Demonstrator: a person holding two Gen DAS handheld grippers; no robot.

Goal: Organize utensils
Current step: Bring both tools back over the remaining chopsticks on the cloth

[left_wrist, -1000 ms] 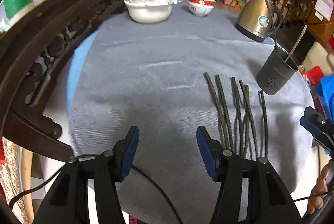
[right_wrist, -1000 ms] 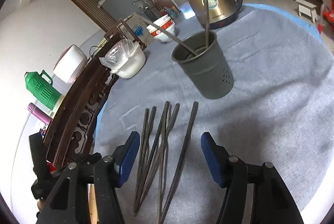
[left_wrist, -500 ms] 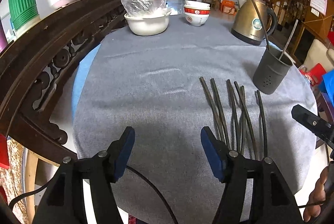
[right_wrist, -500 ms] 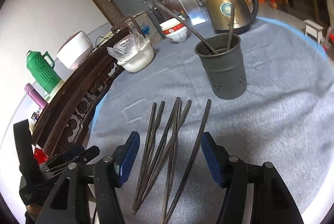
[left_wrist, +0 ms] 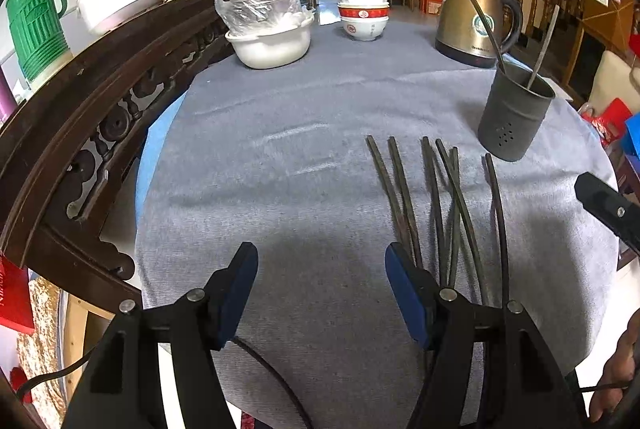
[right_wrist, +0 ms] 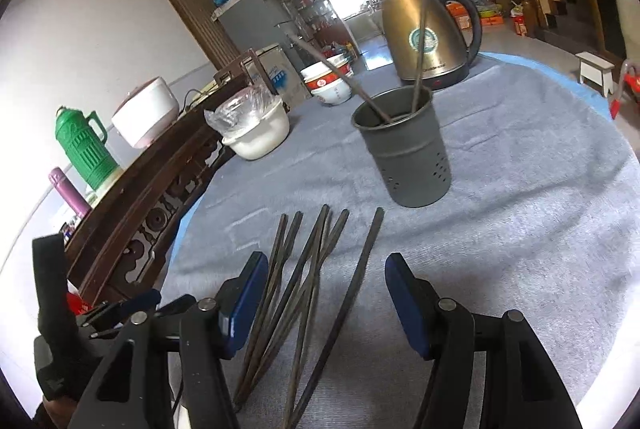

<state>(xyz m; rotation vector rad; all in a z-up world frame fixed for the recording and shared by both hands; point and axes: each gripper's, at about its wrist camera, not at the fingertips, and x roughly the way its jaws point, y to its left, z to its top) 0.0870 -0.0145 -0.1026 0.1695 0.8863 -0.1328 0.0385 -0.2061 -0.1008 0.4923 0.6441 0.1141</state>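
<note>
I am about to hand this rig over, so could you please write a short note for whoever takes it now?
Left gripper: open, nothing between its fingers, over bare grey cloth left of the chopsticks; its jaws have just been opening.
Right gripper: open, empty, over the near ends of the loose chopsticks.
Dark grey perforated metal holder: upright, beyond the chopsticks and in front of the brass-coloured electric kettle.
Done: two chopsticks stand in the holder.
Left: six dark chopsticks lying on the grey tablecloth, some crossing.

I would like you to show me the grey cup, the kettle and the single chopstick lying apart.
grey cup [right_wrist: 412, 169]: right wrist view, on its side wall.
kettle [right_wrist: 424, 41]: right wrist view, on its golden body.
single chopstick [right_wrist: 360, 269]: right wrist view, on the middle of its shaft.
</note>
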